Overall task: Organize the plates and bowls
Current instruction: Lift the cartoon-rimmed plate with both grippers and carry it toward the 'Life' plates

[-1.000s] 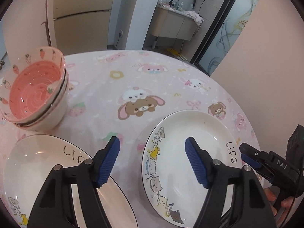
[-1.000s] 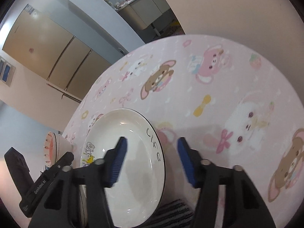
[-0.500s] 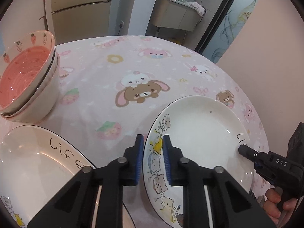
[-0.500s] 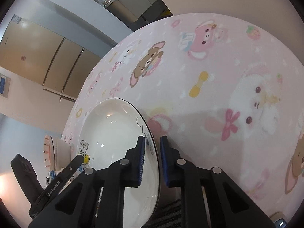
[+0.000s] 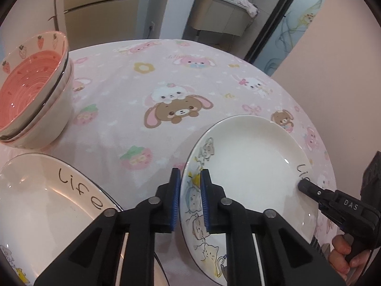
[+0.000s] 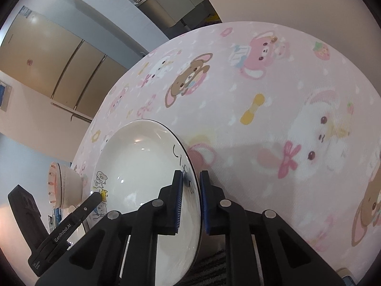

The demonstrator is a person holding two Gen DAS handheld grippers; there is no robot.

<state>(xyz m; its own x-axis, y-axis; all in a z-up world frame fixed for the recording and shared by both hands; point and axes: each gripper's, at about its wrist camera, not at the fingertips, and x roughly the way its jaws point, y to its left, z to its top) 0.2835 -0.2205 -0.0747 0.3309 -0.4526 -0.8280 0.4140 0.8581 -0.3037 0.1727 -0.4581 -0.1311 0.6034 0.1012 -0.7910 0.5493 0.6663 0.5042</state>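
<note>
A round table draped in a pink cartoon-animal tablecloth (image 5: 166,90) is filling most of both views. A white plate with cat drawings and the word "Life" (image 5: 250,166) is sitting toward the right side of the table, and both grippers are gripping it at once from opposite edges.

The left gripper (image 5: 189,200) is clamping the plate's left rim, where the cat drawings are; its blue-padded jaws are nearly closed, with the rim pinched between them. The right gripper (image 6: 190,202) is clamping the opposite rim, right at the handwritten lettering, its jaws likewise drawn in tight on the edge. In the left wrist view the tip of the right gripper is showing at the far side of the plate, with the person's hand (image 5: 343,257) wrapping its handle. In the right wrist view the plate is appearing tilted, seen almost edge-on, though whether it is resting on the cloth or lifted clear I cannot tell.

A second white "Life" plate (image 5: 47,205) is lying flat at the near left of the table, just beside the left gripper. Behind it, two stacked bowls with pink strawberry-patterned insides (image 5: 33,95) are standing nested, one inside the other. Beyond the table, wooden cabinet doors (image 5: 100,7) and a washbasin counter (image 5: 221,16) are showing in the background.
</note>
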